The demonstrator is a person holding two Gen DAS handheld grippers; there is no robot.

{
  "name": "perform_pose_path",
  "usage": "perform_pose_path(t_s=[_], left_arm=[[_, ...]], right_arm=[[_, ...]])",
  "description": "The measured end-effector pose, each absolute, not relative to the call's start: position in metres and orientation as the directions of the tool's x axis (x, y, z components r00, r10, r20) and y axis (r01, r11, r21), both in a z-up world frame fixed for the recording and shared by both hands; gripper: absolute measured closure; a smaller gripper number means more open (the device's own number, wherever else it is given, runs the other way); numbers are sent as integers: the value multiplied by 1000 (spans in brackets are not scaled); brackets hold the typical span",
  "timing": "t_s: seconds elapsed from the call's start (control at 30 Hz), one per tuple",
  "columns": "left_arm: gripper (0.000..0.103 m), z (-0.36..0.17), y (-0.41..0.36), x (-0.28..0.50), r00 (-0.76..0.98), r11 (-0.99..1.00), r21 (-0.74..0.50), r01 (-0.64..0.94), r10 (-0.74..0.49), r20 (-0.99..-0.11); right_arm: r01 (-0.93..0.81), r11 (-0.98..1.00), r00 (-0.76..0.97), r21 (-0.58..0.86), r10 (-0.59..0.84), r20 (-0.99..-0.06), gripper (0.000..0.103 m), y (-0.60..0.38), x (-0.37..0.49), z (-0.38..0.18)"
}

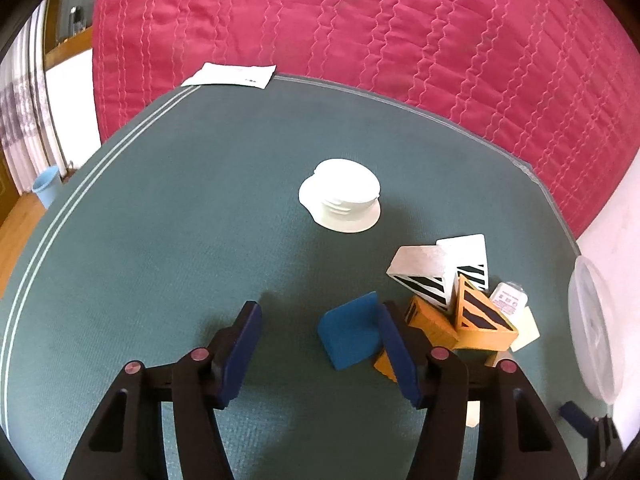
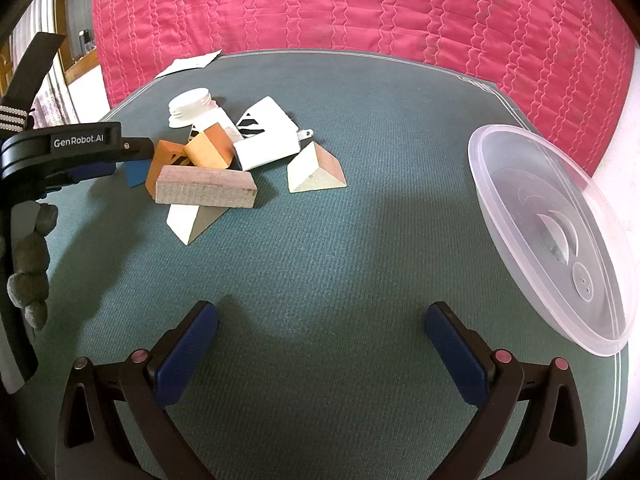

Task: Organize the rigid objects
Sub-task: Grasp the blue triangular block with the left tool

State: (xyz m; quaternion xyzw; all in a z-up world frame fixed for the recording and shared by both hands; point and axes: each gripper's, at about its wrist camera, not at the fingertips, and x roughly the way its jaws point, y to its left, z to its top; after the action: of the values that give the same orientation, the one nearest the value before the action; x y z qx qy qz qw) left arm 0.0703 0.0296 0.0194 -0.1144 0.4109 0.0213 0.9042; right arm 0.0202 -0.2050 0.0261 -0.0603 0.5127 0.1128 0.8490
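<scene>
Two grippers with blue pads hang over a green mat [image 2: 320, 240] spread on a red quilt [image 2: 360, 8].

Seen from its own camera, the left gripper [image 1: 320, 328] points down at the mat near a heap of blocks. Its jaws stand about half apart, and nothing is pressed between the pads. A blue block [image 1: 350, 334] sits on the mat between the fingers, right beside the right-hand pad; whether that pad touches it cannot be told. The other pad is clear of it.

Just beyond the right-hand finger lie orange blocks [image 1: 476, 320] with black stripes, and behind them white blocks [image 1: 432, 276] with black stripes, all leaning on one another. A white cap [image 1: 340, 196] with a ridged side lies apart, nearer the middle of the mat.

Seen from the right camera, the right gripper [image 2: 322, 336] has its jaws wide and empty above bare mat, well apart from the heap. In that view a wooden bar [image 2: 206, 190] lies across the front of the heap, with a wedge [image 2: 316, 170] just beside it. A clear plastic bowl [image 2: 504, 216] rests at the mat's right edge. A white paper [image 2: 192, 63] lies at the far corner.
</scene>
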Motion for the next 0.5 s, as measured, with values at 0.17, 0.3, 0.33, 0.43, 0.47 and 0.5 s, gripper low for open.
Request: perform_pose_path(t_s=[0.17,0.3,0.33,0.43,0.47,0.5], left_arm=[[40,21,28,66,681,989,-75,-128,32,-732],[40,17,33,63,673,992,-69,-103,18,-739],[40,16,33,63,674,992,-71,-100,15,-739],[46,16,32,67,666,992,-94,-86,-13,-746],[50,16,30,68,665,991,-102,-82,-22,-747],[53,16,28,71,664,991,-102,-81,-23,-748]], right_arm=[[-253,967,449,13,129,-884,0,-205,20,26],[-253,967,449,13,129,-884,0,-205,20,26],[-253,967,449,13,129,-884,0,-205,20,26],[-253,967,449,13,129,-884,0,-205,20,26],[-252,968,450,12,128,-884,0,-205,20,26],[-252,968,450,12,128,-884,0,-205,20,26]])
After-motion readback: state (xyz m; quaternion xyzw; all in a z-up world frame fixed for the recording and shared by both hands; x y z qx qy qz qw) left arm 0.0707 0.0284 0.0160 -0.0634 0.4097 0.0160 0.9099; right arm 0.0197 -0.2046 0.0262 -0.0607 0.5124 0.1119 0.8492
